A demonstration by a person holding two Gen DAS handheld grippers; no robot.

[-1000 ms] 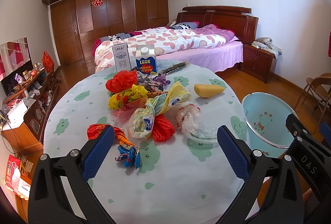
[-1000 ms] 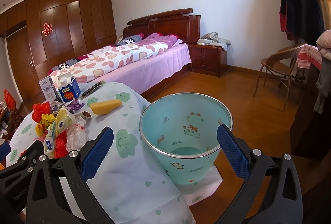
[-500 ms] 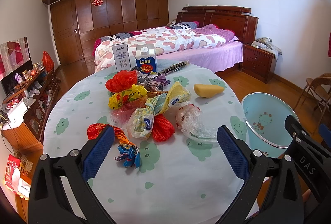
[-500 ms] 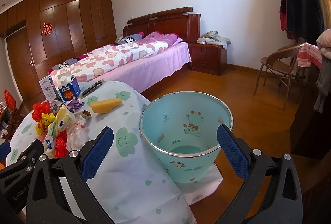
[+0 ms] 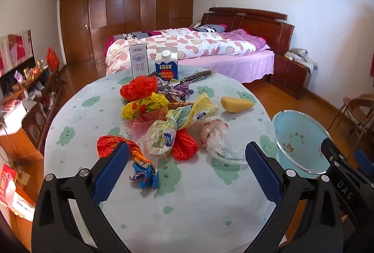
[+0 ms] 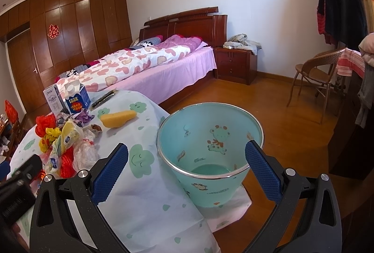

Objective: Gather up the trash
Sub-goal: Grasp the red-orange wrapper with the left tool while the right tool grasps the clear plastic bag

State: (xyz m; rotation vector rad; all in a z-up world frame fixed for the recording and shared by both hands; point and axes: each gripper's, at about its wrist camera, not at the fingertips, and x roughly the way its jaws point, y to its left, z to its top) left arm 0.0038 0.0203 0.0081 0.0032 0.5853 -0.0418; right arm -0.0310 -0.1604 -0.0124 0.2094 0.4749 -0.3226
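Note:
A pile of crumpled wrappers and plastic bags [image 5: 163, 122] lies in the middle of the round table [image 5: 198, 194]; it also shows in the right wrist view [image 6: 65, 145]. A red and blue wrapper [image 5: 131, 159] lies nearest my left gripper [image 5: 187, 173], which is open and empty above the table's near side. A light blue trash bin [image 6: 210, 154] stands on the floor at the table's right edge; it also shows in the left wrist view [image 5: 301, 143]. My right gripper [image 6: 187, 173] is open and empty, above and in front of the bin.
Two cartons [image 5: 154, 64] stand at the table's far edge, with a yellow wedge [image 5: 236, 104] to the right. A bed [image 6: 149, 68] and nightstand [image 6: 236, 64] stand behind. A wicker chair [image 6: 315, 80] is at right. A cluttered sideboard [image 5: 25, 98] is at left.

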